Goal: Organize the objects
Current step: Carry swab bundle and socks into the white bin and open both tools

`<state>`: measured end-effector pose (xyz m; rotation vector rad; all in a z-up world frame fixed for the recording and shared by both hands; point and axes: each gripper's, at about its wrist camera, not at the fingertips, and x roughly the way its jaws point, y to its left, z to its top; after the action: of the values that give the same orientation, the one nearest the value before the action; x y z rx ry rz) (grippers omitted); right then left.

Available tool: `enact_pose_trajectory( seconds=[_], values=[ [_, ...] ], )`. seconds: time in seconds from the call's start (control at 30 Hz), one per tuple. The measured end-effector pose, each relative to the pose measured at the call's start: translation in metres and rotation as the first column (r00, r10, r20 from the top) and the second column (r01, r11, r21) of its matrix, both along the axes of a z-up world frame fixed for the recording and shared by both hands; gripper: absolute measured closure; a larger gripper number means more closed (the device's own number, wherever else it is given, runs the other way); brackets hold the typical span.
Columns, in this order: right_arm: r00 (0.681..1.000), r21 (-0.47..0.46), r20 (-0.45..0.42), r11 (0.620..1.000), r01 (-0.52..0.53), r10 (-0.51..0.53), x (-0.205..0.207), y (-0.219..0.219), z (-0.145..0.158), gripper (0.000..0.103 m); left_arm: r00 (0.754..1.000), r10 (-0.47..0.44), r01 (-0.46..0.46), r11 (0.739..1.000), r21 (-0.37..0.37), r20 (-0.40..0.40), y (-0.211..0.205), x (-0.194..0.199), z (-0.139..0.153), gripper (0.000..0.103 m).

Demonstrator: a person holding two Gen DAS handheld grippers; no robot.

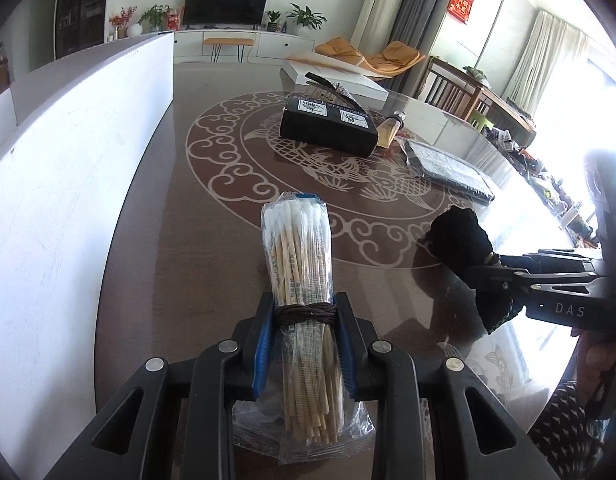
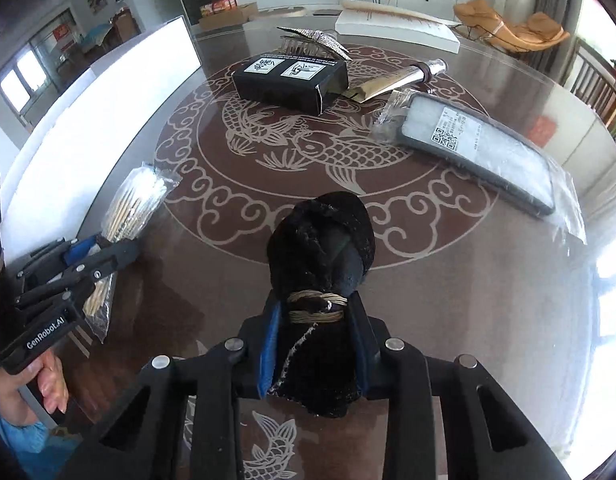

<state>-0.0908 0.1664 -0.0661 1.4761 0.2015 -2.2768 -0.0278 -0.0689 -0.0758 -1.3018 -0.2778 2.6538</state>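
A: To your left the white board (image 1: 80, 152) walls that side, and your left gripper (image 1: 304, 320) is close beside it.

B: Ahead?

A: Open table (image 2: 447, 280) runs to the black box (image 2: 292, 80), the comb (image 2: 308, 38) behind it and the bottle (image 2: 399, 78) beside it. The bagged phone case (image 2: 479, 156) blocks your right.

B: Between the grippers?

A: Bare table.

This is a home's living and dining room. A round glass-topped table (image 1: 156, 240) with a fish motif is the landmark. Beyond its far edge stands a white media cabinet (image 1: 244, 42) carrying a dark television (image 1: 226, 4) and potted plants (image 1: 306, 16). Right of the table are orange lounge chairs (image 2: 511, 28), curtains (image 1: 543, 52) and wooden dining chairs (image 1: 451, 88).
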Motion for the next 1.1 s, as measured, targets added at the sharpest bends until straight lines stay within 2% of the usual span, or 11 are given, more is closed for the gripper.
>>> enact_pose_trajectory(
  seconds=[0.17, 0.33, 0.5, 0.6, 0.7, 0.73, 0.77, 0.83, 0.9, 0.97, 1.1],
  values=[
    [0.998, -0.086, -0.054, 0.996, 0.014, -0.018, 0.019, -0.01, 0.041, 0.072, 0.999, -0.029, 0.031, 0.992, 0.119, -0.019, -0.002, 0.025, 0.022, 0.075],
    [0.994, -0.223, -0.1, 0.973, -0.054, 0.032, 0.032, -0.054, 0.094, 0.072, 0.994, 0.009, 0.016, 0.974, 0.227, -0.109, -0.039, 0.053, 0.086, 0.075],
    [0.976, -0.371, -0.139, 0.905, -0.209, 0.168, 0.053, -0.14, 0.135, 0.072, 0.972, 0.147, -0.121, 0.982, 0.147, -0.184, -0.113, 0.082, 0.135, 0.075],
    [0.951, -0.379, -0.162, 0.874, -0.306, 0.262, 0.067, -0.196, 0.144, 0.071, 0.949, 0.272, -0.262, 0.962, 0.079, -0.162, -0.167, 0.093, 0.134, 0.075],
    [0.93, -0.357, -0.151, 0.859, -0.367, 0.335, 0.076, -0.245, 0.131, 0.068, 0.928, 0.367, -0.369, 0.929, -0.023, -0.064, -0.209, 0.095, 0.113, 0.074],
    [0.924, -0.349, -0.138, 0.856, -0.382, 0.356, 0.079, -0.259, 0.123, 0.06, 0.916, 0.401, -0.402, 0.914, -0.064, -0.022, -0.219, 0.094, 0.103, 0.071],
    [0.919, -0.344, -0.125, 0.852, -0.394, 0.374, 0.082, -0.269, 0.114, 0.047, 0.901, 0.434, -0.431, 0.897, -0.1, 0.017, -0.228, 0.094, 0.094, 0.058],
    [0.919, -0.337, -0.117, 0.855, -0.394, 0.377, 0.087, -0.279, 0.1, 0.038, 0.868, 0.491, -0.48, 0.867, -0.134, 0.068, -0.24, 0.095, 0.08, 0.032],
    [0.924, -0.332, -0.144, 0.862, -0.383, 0.355, 0.091, -0.271, 0.093, 0.034, 0.855, 0.516, -0.508, 0.853, -0.114, 0.046, -0.241, 0.102, 0.079, 0.029],
    [0.934, -0.302, -0.185, 0.887, -0.35, 0.305, 0.09, -0.253, 0.088, 0.023, 0.861, 0.509, -0.506, 0.856, -0.101, 0.004, -0.234, 0.106, 0.083, 0.028],
    [0.945, -0.224, -0.302, 0.955, -0.194, 0.121, 0.074, -0.189, 0.081, 0.01, 0.906, 0.415, -0.421, 0.903, -0.082, -0.084, -0.194, 0.098, 0.101, 0.027]
  ],
)
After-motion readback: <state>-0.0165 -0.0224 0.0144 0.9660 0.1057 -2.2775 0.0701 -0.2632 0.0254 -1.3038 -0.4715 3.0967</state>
